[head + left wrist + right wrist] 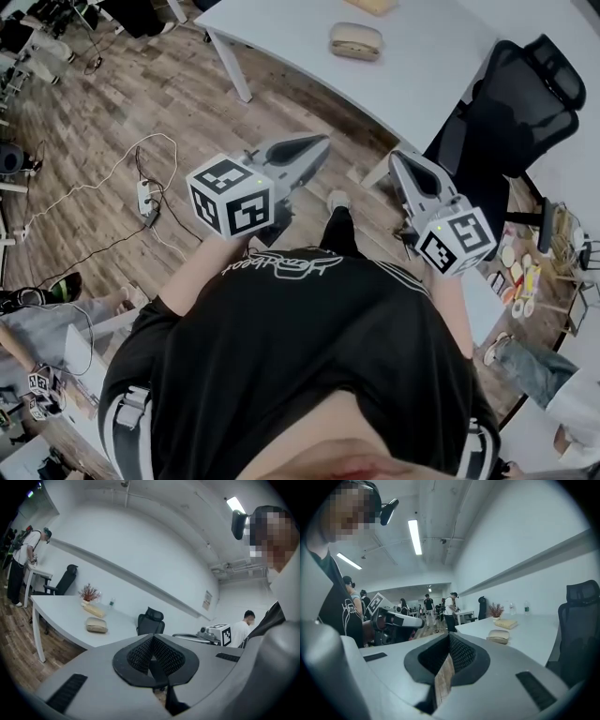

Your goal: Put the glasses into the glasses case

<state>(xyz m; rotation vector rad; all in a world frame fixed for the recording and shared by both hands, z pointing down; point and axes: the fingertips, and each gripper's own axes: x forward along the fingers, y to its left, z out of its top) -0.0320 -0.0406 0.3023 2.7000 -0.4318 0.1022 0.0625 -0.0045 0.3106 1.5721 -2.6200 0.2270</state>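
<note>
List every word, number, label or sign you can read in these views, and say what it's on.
No text reads cleanly.
White script across the black shirt: upside down in the head view, not legible.
Print on the wall notice: too small to read.
Faces of the left marker cube and the right marker cube: black-and-white square patterns only, no letters or numbers.

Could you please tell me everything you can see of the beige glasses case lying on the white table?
The glasses case is a beige, oblong shell with rounded ends and a matte surface. Its material is too small to tell. A darker seam runs along its side where the lid meets the base, and it looks closed. It lies flat on the white table, set back from the near edge, and touches only the tabletop. Whether there are glasses inside cannot be told.
</note>
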